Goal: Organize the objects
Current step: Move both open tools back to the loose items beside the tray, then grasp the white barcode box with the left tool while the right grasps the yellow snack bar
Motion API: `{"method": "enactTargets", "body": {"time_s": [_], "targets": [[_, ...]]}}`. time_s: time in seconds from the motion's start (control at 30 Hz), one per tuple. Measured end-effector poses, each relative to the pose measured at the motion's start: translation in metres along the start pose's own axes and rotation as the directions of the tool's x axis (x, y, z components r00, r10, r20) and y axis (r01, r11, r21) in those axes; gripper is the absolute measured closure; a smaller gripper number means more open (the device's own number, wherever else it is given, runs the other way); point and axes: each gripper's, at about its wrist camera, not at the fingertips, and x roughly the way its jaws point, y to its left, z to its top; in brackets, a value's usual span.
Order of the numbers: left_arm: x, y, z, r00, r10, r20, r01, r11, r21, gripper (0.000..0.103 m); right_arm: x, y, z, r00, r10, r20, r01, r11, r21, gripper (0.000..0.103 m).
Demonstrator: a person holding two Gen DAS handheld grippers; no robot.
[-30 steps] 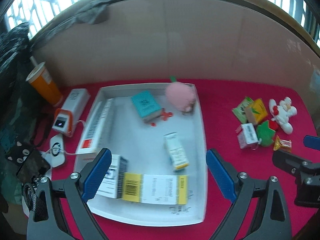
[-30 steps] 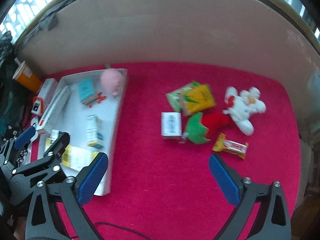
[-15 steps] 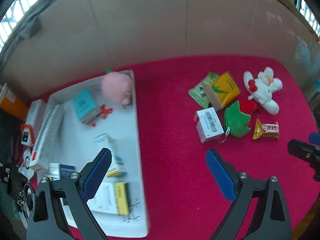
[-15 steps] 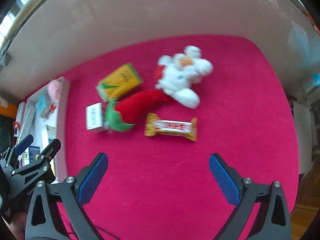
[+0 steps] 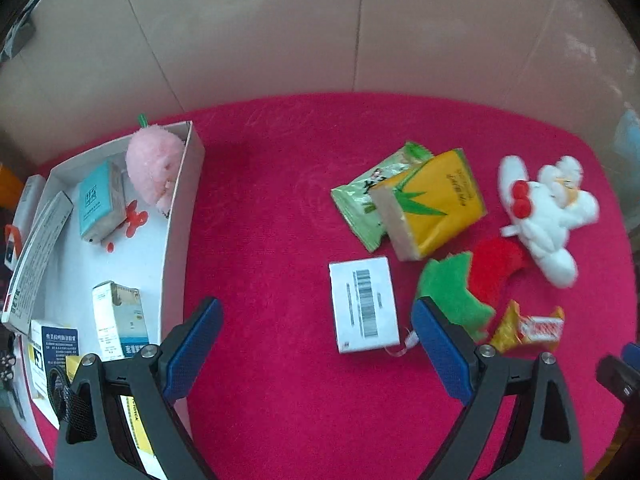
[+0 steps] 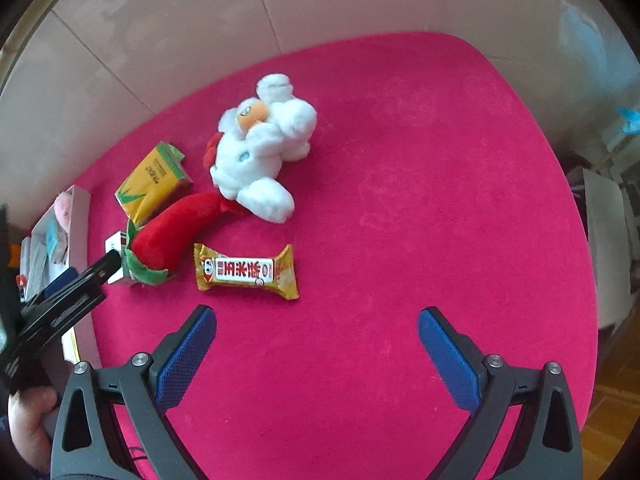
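My left gripper (image 5: 316,320) hangs open over the red cloth, with a white barcode box (image 5: 363,310) lying between its blue pads, untouched. Beyond it lie a yellow tissue pack (image 5: 434,204), a green packet (image 5: 370,204), a plush red chilli (image 5: 472,280), a white plush toy (image 5: 548,216) and a gold snack bar (image 5: 532,326). My right gripper (image 6: 318,328) is open and empty, just below the snack bar (image 6: 246,272). The chilli (image 6: 176,232), white plush (image 6: 264,156) and tissue pack (image 6: 154,182) lie further up and to the left.
A white tray (image 5: 176,232) at the left holds a pink plush (image 5: 156,168), a teal box (image 5: 98,204) and several medicine boxes. The left gripper's frame (image 6: 60,308) and a hand (image 6: 28,420) show at the right view's left edge. Bare red cloth (image 6: 440,200) stretches right.
Both grippers have swung right, away from the tray and lower toward the cloth. The barcode box now lies between the left pads and the snack bar sits close before the right gripper. Both stayed open.
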Motion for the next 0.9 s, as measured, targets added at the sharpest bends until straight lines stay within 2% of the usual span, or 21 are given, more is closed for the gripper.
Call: {"method": "enactTargets", "body": {"time_s": [0.1, 0.2, 0.27, 0.3, 0.43, 0.53, 0.63, 0.7, 0.77, 0.83, 0.87, 0.9], "targets": [[0.013, -0.003, 0.0, 1.0, 0.011, -0.029, -0.011, 1.0, -0.01, 0.008, 0.0, 0.006, 0.003, 0.999, 0.033, 0.016, -0.032, 0.997, -0.073, 0.001], [0.022, -0.001, -0.001, 0.999, 0.009, -0.044, -0.01, 1.0, -0.012, 0.008, 0.001, 0.024, 0.004, 0.997, 0.076, 0.031, -0.068, 0.974, -0.216, 0.004], [0.024, 0.003, -0.001, 0.999, -0.011, -0.051, 0.01, 1.0, -0.015, 0.011, 0.003, 0.041, 0.004, 0.994, 0.104, 0.027, -0.089, 0.937, -0.339, 0.012], [0.026, 0.005, -0.002, 0.998, -0.01, -0.057, 0.01, 1.0, -0.007, 0.016, 0.005, 0.052, 0.003, 0.993, 0.112, 0.021, -0.094, 0.908, -0.407, 0.014], [0.03, 0.009, -0.006, 0.997, 0.006, -0.074, -0.003, 0.999, 0.037, 0.023, 0.01, 0.079, -0.004, 0.994, 0.102, 0.041, -0.059, 0.808, -0.587, 0.015], [0.03, 0.009, -0.008, 0.997, 0.009, -0.075, -0.007, 0.999, 0.032, 0.024, 0.019, 0.092, -0.006, 0.996, 0.071, 0.06, -0.01, 0.731, -0.683, 0.014], [0.032, 0.004, -0.008, 0.997, 0.004, -0.076, -0.001, 0.999, 0.04, 0.023, 0.032, 0.096, -0.006, 0.998, 0.036, 0.051, 0.013, 0.679, -0.734, 0.014], [0.032, 0.002, -0.009, 0.998, 0.007, -0.06, -0.004, 0.999, 0.049, 0.023, 0.044, 0.094, -0.005, 1.0, 0.018, 0.011, -0.004, 0.663, -0.748, 0.014], [0.031, 0.003, -0.01, 0.998, -0.015, -0.064, 0.017, 0.999, 0.034, 0.029, 0.055, 0.09, -0.004, 0.999, 0.009, -0.035, -0.032, 0.669, -0.743, 0.014], [0.029, 0.005, -0.013, 0.997, -0.049, -0.067, 0.05, 0.999, 0.007, 0.042, 0.064, 0.081, -0.005, 0.997, 0.007, -0.079, -0.062, 0.689, -0.723, 0.014], [0.027, 0.004, -0.015, 0.997, -0.045, -0.063, 0.046, 0.999, 0.013, 0.045, 0.068, 0.077, -0.007, 0.996, 0.005, -0.094, -0.071, 0.696, -0.714, 0.015], [0.025, 0.002, -0.017, 0.997, -0.045, -0.055, 0.047, 0.999, 0.023, 0.052, 0.07, 0.073, -0.009, 0.995, 0.0, -0.105, -0.075, 0.699, -0.712, 0.015]]}}
